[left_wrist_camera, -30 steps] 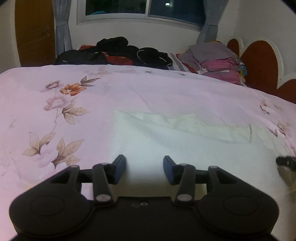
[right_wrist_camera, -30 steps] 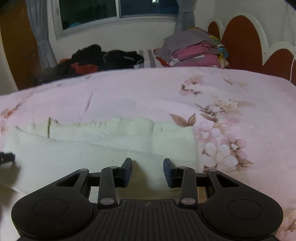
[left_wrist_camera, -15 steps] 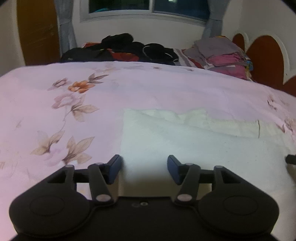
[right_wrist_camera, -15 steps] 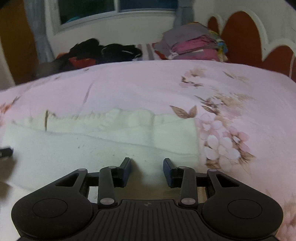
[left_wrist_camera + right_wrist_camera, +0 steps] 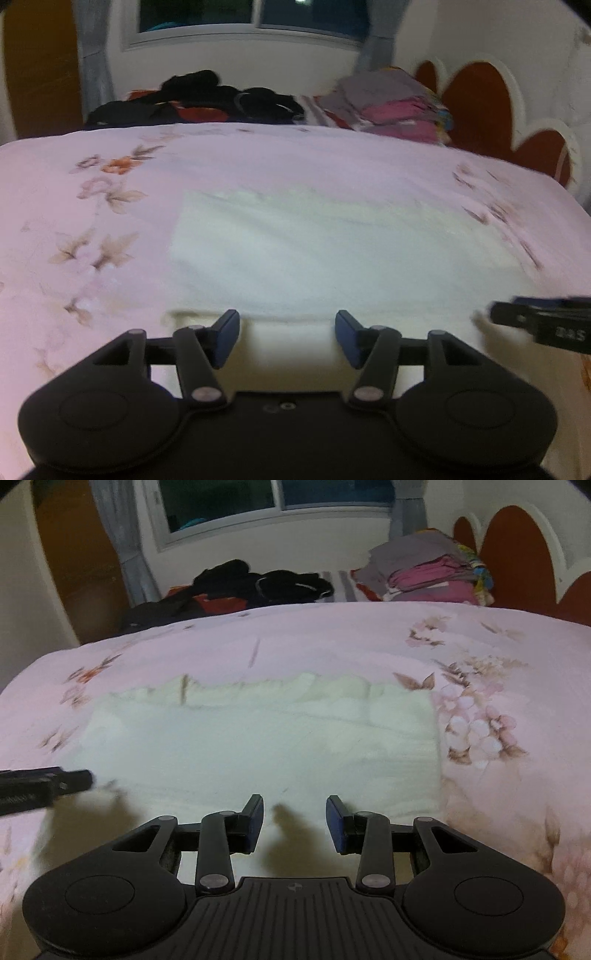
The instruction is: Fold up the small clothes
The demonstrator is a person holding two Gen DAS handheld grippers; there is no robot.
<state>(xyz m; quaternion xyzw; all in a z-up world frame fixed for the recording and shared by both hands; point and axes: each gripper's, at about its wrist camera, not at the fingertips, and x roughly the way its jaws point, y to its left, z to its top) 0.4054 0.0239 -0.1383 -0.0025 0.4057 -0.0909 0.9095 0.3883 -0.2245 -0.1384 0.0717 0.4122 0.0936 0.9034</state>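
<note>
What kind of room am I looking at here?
Most likely a bedroom. A bed under a pale pink flower-printed bedspread fills the view, a scalloped red-brown and white headboard stands at its right, and a stack of folded pink and grey clothes sits at the far edge below a curtained window.

A wide bed covered in a pale pink sheet printed with brown-leaved flowers [image 5: 258, 166] is filling most of both views. Behind it a white plastered wall [image 5: 240, 62] is carrying a white-framed sliding window [image 5: 280, 502] that is showing darkness outside, and grey curtains [image 5: 125, 542] are hanging at either side. A brown wooden door [image 5: 40, 66] is standing at the far left. To the right, a scalloped headboard of rust-red panels edged in white [image 5: 480, 107] is rising above the mattress. Dim indoor light is falling over the sheet, and both views are looking slightly blurred.
</note>
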